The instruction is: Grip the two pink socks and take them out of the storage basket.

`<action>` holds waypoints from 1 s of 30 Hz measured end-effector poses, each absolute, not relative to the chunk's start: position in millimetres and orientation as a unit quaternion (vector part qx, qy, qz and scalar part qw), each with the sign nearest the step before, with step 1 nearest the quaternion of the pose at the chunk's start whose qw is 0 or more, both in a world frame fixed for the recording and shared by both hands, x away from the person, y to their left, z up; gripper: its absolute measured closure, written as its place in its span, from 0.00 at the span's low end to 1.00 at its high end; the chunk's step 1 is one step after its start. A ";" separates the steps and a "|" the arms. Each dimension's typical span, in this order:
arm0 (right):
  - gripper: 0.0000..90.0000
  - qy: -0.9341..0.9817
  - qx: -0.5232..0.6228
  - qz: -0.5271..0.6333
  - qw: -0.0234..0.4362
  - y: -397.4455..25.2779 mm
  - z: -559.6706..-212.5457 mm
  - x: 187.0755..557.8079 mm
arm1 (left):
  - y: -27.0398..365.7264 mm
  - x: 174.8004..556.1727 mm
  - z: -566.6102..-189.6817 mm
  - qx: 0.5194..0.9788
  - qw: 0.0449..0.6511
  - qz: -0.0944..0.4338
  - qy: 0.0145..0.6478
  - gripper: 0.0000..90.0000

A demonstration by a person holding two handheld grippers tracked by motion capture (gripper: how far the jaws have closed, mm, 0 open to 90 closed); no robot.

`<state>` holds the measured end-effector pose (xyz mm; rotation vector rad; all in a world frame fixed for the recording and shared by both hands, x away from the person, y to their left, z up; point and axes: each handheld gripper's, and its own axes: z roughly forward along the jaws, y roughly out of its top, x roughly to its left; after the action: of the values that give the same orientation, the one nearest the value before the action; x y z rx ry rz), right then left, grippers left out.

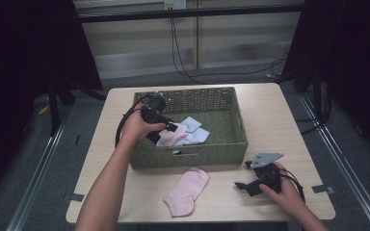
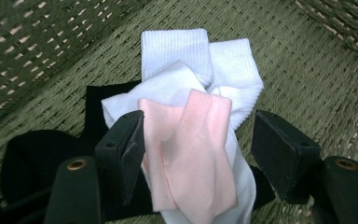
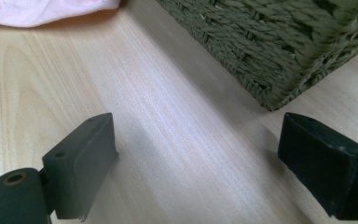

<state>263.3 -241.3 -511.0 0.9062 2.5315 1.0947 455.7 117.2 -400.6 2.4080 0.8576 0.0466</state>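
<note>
Black sock [image 2: 32, 154] mostly hidden under socks.

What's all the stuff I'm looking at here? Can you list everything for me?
Table: one, light wood, centre of the high view.
Basket: one, green woven, on the table.
Pink socks: two; one flat on the table in front of the basket, one in the basket between the left tongs' jaws.
White socks: a bundle, in the basket under the pink one; exact count unclear.
Black cloth: dark fabric on the basket floor, count unclear.
Cables: black, hanging behind the table.
Left tongs: black, jaws open around the pink sock, inside the basket.
Right tongs: black, jaws open, low over the table near the basket's corner.
Hands: two, left, right.
</note>
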 end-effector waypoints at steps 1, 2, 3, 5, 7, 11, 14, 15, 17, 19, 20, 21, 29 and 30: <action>0.12 0.866 0.311 0.374 0.117 -241.2 -510.9 263.1 | 118.1 457.4 -403.2 0.903 0.280 0.012 0.324 0.40; 0.12 0.865 0.312 0.374 0.117 -241.2 -510.9 263.0 | 119.4 460.5 -408.0 0.907 0.267 0.015 0.327 0.40; 0.12 0.865 0.312 0.374 0.117 -241.2 -510.9 263.0 | 119.8 462.0 -410.4 0.906 0.266 0.012 0.330 0.40; 0.12 0.865 0.312 0.374 0.117 -241.2 -510.9 263.0 | 120.1 463.5 -414.4 0.902 0.268 0.013 0.338 0.39; 0.12 0.865 0.312 0.374 0.117 -241.2 -510.9 263.0 | 118.9 463.9 -417.2 0.896 0.274 0.011 0.349 0.38; 0.12 0.865 0.312 0.374 0.117 -241.2 -510.9 263.0 | 118.4 466.5 -423.3 0.902 0.249 0.001 0.353 0.38; 0.12 0.865 0.312 0.374 0.117 -241.2 -510.9 263.0 | 119.7 467.9 -428.9 0.902 0.243 -0.006 0.358 0.38; 0.12 0.865 0.312 0.374 0.117 -241.2 -510.9 263.0 | 119.9 468.0 -430.6 0.902 0.240 -0.012 0.359 0.38; 0.12 0.865 0.312 0.374 0.117 -241.2 -510.9 263.0 | 119.8 467.3 -434.0 0.901 0.235 -0.019 0.363 0.41; 0.12 0.865 0.312 0.374 0.117 -241.2 -510.9 263.1 | 120.0 467.4 -436.2 0.902 0.229 -0.022 0.365 0.46; 0.12 0.865 0.312 0.374 0.117 -241.2 -510.9 263.0 | 120.0 467.7 -437.0 0.902 0.226 -0.025 0.367 0.50; 0.12 0.865 0.312 0.374 0.117 -241.2 -510.9 263.1 | 119.8 467.6 -438.2 0.901 0.223 -0.027 0.370 0.55; 0.12 0.865 0.312 0.374 0.117 -241.2 -510.9 263.0 | 120.6 467.0 -434.3 0.902 0.193 -0.036 0.385 0.83; 0.12 0.865 0.312 0.374 0.117 -241.2 -510.9 263.0 | 120.6 467.0 -434.3 0.902 0.193 -0.036 0.385 0.85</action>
<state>263.0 -241.2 -510.9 0.9139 2.5328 1.0955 467.0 120.6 -434.3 2.5290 1.0811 -0.1017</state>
